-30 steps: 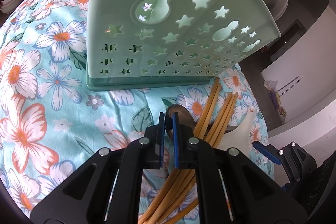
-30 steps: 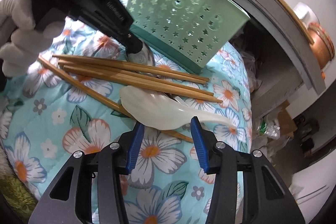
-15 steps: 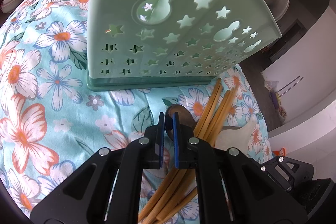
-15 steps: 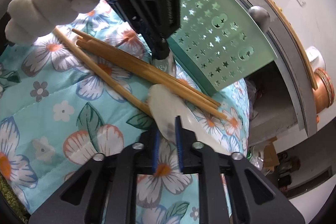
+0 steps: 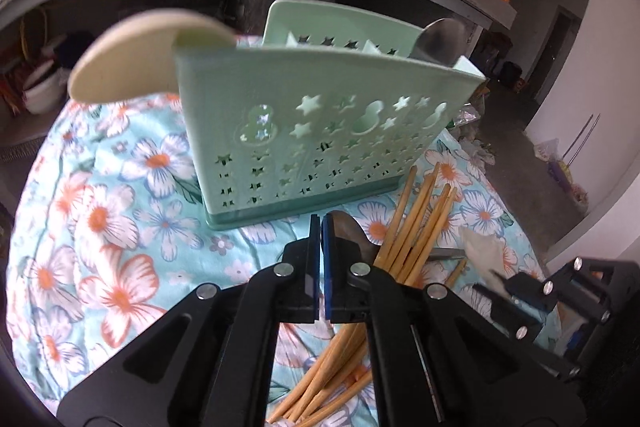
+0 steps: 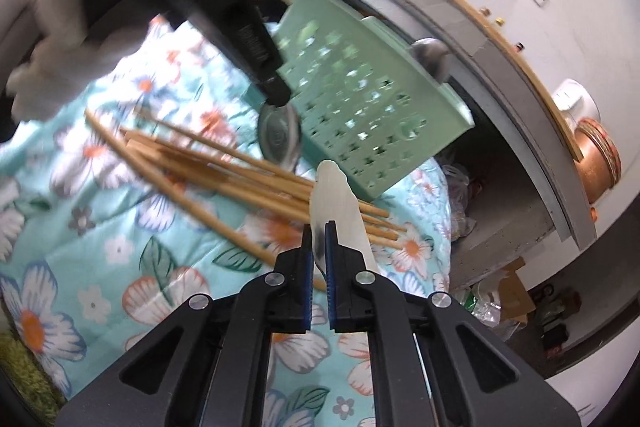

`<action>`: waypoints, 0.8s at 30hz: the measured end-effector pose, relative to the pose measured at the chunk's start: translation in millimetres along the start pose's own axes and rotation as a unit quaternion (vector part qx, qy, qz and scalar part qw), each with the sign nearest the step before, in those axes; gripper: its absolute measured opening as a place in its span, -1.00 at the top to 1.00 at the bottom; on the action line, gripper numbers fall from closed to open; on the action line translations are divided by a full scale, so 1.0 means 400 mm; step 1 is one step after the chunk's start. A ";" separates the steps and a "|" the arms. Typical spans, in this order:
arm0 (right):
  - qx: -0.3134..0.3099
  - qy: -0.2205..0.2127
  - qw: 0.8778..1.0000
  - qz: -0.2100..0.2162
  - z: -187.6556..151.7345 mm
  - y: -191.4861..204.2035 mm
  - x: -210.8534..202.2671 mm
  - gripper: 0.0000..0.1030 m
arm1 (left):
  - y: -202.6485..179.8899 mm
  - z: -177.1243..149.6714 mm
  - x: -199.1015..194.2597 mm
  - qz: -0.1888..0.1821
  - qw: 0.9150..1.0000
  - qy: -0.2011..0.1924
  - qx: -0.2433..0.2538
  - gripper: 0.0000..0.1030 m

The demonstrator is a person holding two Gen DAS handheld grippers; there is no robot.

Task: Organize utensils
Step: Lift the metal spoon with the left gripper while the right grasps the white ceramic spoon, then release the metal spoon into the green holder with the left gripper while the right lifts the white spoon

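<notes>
Between our right tool's (image 6: 319, 239) pads, the white spoon (image 6: 334, 203) is clamped, light, stiff, glossy, likely slippery; left tool (image 5: 321, 227) clenched on metal spoon (image 5: 348, 231) over the flowered quilt (image 5: 120, 227); green holder (image 5: 320, 131) just beyond.

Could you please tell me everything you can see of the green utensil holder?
The green utensil holder is a pale mint plastic caddy with a curved front wall pierced by star and gourd-shaped cutouts, on a slightly darker green base. It stands upright on the floral cloth, with dividers visible inside its open top. A cream spatula blade sticks out at one end and a metal spoon bowl at the other. The chopsticks lie close beside its base; whether they touch it is unclear.
</notes>
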State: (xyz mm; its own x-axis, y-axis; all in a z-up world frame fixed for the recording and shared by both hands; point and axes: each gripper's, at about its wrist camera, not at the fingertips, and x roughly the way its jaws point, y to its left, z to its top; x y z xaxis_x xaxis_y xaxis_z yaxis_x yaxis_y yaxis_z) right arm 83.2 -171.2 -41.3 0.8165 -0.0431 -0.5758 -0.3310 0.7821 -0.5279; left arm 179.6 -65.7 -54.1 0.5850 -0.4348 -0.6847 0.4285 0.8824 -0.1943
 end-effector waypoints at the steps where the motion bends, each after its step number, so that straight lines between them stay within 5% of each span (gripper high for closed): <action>1: 0.009 -0.005 1.000 -0.002 0.002 -0.005 -0.008 0.91 | -0.004 0.001 -0.010 0.003 1.000 -0.006 0.005 0.99; 11: 0.078 -0.046 0.996 -0.020 0.035 -0.068 -0.062 0.93 | -0.053 0.026 -0.163 0.042 0.993 -0.084 0.074 0.99; 24: 0.176 -0.084 0.981 -0.005 0.030 -0.187 -0.126 0.93 | -0.075 0.085 -0.327 0.044 0.985 -0.151 0.067 0.99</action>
State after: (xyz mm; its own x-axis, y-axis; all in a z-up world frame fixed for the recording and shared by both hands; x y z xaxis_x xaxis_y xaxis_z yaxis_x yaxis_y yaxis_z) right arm 72.6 -220.1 34.8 0.8952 0.0292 -0.4447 -0.1639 0.9495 -0.2676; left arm 113.6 -41.5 64.9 0.7931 -0.4102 -0.4503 0.4434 0.8957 -0.0350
